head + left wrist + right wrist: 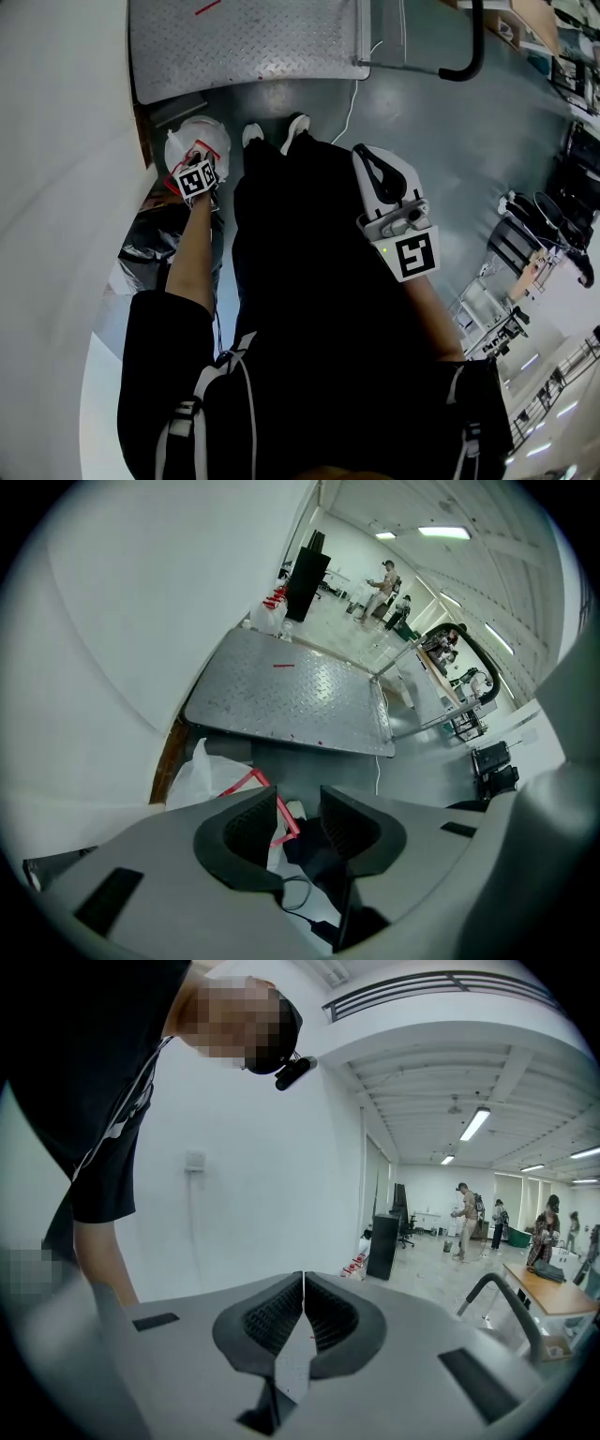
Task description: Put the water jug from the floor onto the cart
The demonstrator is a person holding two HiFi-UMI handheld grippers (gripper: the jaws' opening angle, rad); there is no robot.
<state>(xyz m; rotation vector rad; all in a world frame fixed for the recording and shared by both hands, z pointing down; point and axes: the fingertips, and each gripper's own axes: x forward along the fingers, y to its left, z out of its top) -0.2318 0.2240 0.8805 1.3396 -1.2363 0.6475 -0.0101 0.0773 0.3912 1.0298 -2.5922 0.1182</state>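
Note:
The water jug [208,134] is white with a red handle and stands on the grey floor beside the wall, just in front of the cart's steel deck [244,37]. My left gripper [298,799] points steeply down over it with its jaws apart. The red handle [284,816] runs through the gap close to the left pad, and no pad presses on it. The jug's white body [214,775] shows beyond the jaws. My right gripper [303,1283] is held up by the person's side, shut with nothing between its pads; in the head view it [368,156] is at hip height.
The cart's black push handle [473,56] rises at the top right. A white cable [352,108] trails on the floor from the deck. The person's white shoes [297,125] stand next to the jug. A dark bag [150,239] lies by the wall. People stand far off [384,578].

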